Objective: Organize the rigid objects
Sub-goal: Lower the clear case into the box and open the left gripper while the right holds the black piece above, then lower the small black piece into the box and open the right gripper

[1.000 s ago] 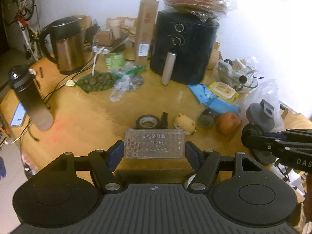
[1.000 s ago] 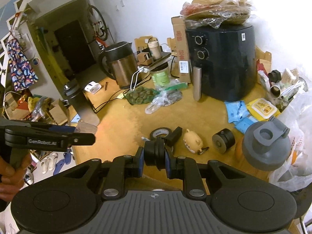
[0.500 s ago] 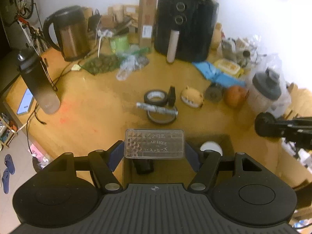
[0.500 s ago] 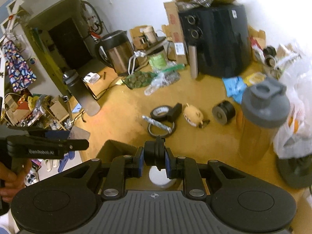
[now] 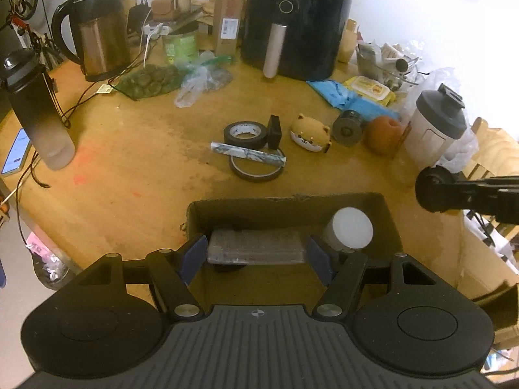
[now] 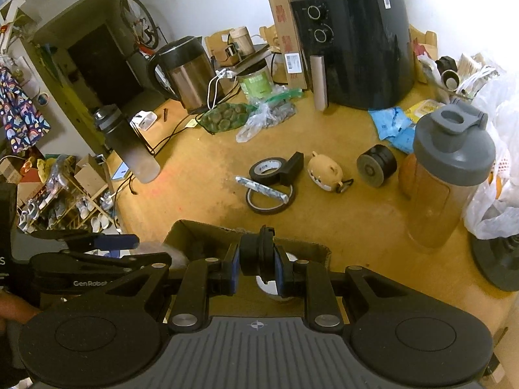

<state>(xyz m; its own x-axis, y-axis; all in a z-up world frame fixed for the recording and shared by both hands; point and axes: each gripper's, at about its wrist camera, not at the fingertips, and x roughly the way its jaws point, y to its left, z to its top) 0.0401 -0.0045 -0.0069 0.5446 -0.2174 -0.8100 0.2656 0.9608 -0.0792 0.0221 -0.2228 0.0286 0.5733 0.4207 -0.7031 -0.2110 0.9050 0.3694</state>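
left wrist view: the left gripper [image 5: 256, 254] hangs over the open cardboard box [image 5: 292, 204] at the near edge of the table, its jaws spread wide. the clear plastic case [image 5: 256, 247] lies between the blue pads with a sliver of gap at each end, so it looks released and resting low in the box, though i cannot tell whether a pad grazes it. its long axis runs crosswise, pad to pad, square to the fingers. a white round lid [image 5: 352, 231] sits in the box's right corner, just beside the case. the right gripper's tip [image 5: 434, 193] hovers just outside the box's right wall, pinching something dark.

right wrist view: the right gripper [image 6: 258, 267] is pressed onto a small black round part [image 6: 258, 257], held on edge between the blue pads, above the box's near right end. the box lies straight below and slightly ahead, so a short drop down should land the part inside; this hand is the one with cargo left. the left gripper [image 6: 120, 243] shows side-on at the box's left end.

beyond the box, the yellow wooden table [image 6: 324, 227] carries loose rigid pieces: a black tape roll [image 6: 267, 170], a thin ring under a wrapped stick [image 6: 262, 189], a shiba-faced toy [image 6: 324, 171] and a black wheel [image 6: 376, 165]. a shaker bottle [image 6: 447, 175] stands right of the box, an air fryer [image 6: 356, 45] and kettle [image 6: 186, 71] far behind it.
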